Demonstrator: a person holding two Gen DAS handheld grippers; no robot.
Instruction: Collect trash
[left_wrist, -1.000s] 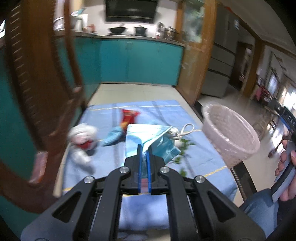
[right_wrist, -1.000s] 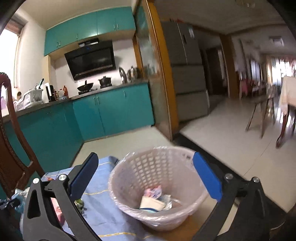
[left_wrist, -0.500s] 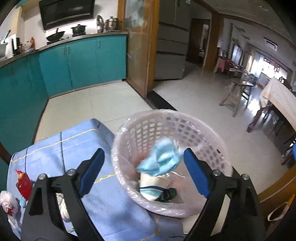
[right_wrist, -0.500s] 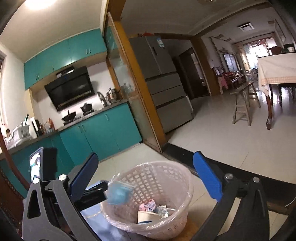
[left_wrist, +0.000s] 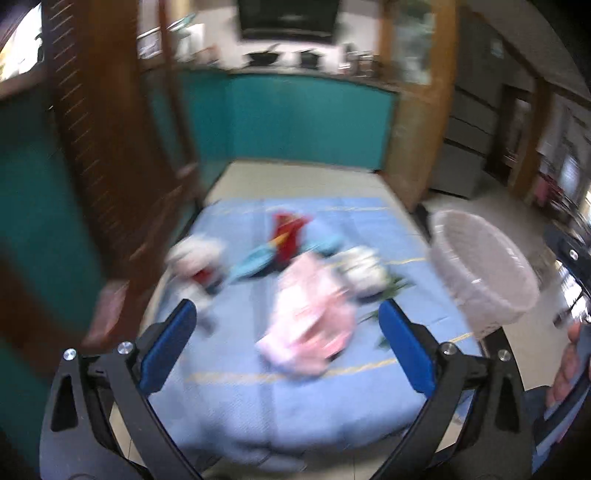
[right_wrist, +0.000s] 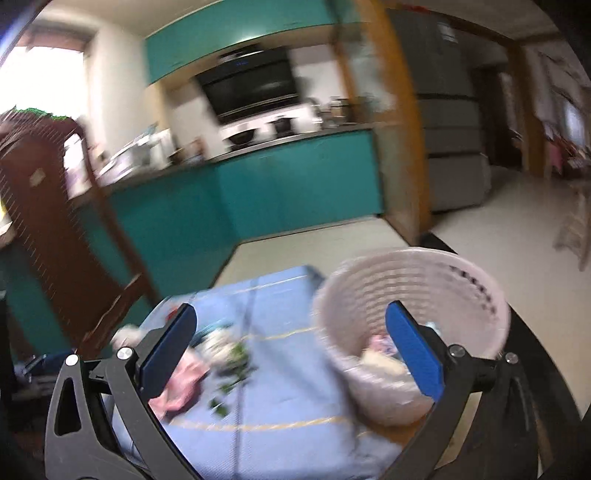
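Note:
My left gripper (left_wrist: 288, 332) is open and empty, hovering above the blue tablecloth (left_wrist: 229, 387), facing a pink wrapper (left_wrist: 310, 321). Beyond it lie a red wrapper (left_wrist: 288, 236), a light-blue scrap (left_wrist: 255, 262), a white crumpled bag with red (left_wrist: 195, 262), a white wad (left_wrist: 362, 266) and green leaves (left_wrist: 391, 291). The white lined basket (left_wrist: 480, 273) stands at the table's right edge. My right gripper (right_wrist: 291, 350) is open and empty, over the table beside the basket (right_wrist: 417, 295), which holds trash (right_wrist: 380, 354). The pink wrapper (right_wrist: 184, 384) and leaves (right_wrist: 236, 373) show there too.
A dark wooden chair (left_wrist: 110, 155) stands at the table's left edge. Teal kitchen cabinets (left_wrist: 295, 118) run along the far wall, with a tiled floor (left_wrist: 303, 181) between. A wooden door frame (left_wrist: 413, 110) and a grey fridge (right_wrist: 450, 110) are on the right.
The left gripper dropped the blue mask into the basket, then swung back left over the table, open. The right gripper turned left and lower toward the table. Both views are motion-blurred.

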